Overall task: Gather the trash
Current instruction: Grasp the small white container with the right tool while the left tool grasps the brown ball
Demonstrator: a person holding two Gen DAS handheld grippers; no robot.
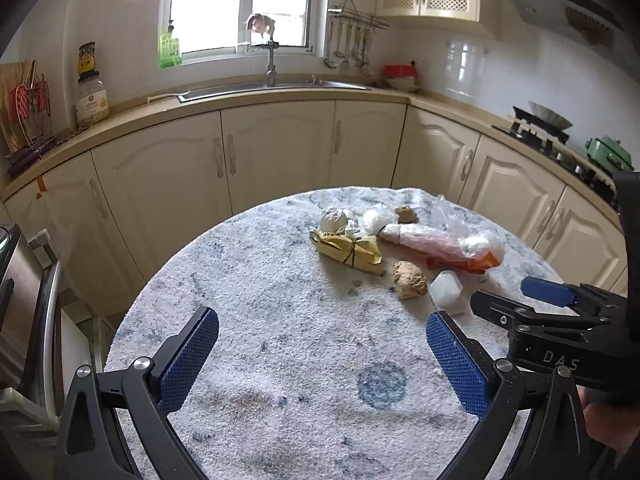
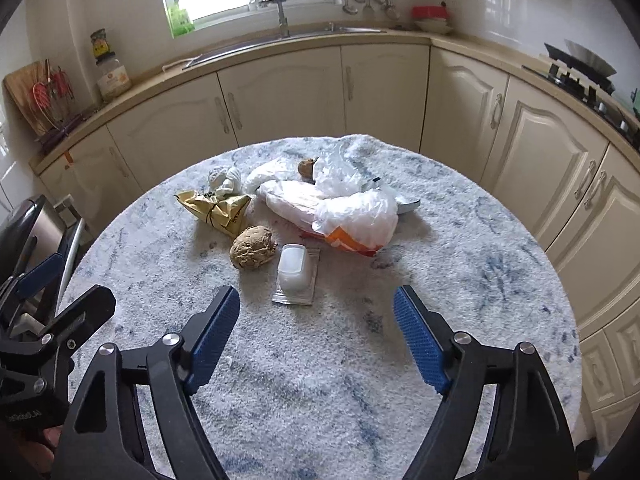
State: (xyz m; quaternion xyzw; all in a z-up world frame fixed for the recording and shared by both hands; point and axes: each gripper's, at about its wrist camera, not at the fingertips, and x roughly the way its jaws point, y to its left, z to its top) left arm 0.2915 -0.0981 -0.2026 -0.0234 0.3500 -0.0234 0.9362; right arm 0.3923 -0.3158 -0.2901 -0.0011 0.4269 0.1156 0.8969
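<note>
Trash lies in a heap on the far half of a round table [image 1: 280, 320] [image 2: 460, 280]. There is a crumpled yellow wrapper [image 1: 348, 251] [image 2: 216, 210], a white paper wad [image 1: 334, 219] [image 2: 225, 179], a brown paper ball [image 1: 409, 279] [image 2: 253, 252], a small white plastic cup [image 1: 446, 290] [image 2: 295, 267] on a clear sachet [image 2: 298, 296], and a plastic bag with an orange pack [image 1: 448, 246] [image 2: 344, 208]. My left gripper [image 1: 322, 344] is open and empty over the near table. My right gripper [image 2: 316, 320] is open and empty, just short of the cup; it also shows in the left wrist view [image 1: 516, 300].
A second small brown ball [image 1: 406, 214] [image 2: 306, 168] lies behind the bag. Cream kitchen cabinets [image 1: 276, 152] and a counter with a sink [image 1: 276, 86] curve behind the table. A stove [image 1: 560, 140] is at the right. A metal appliance [image 1: 20, 320] stands left of the table.
</note>
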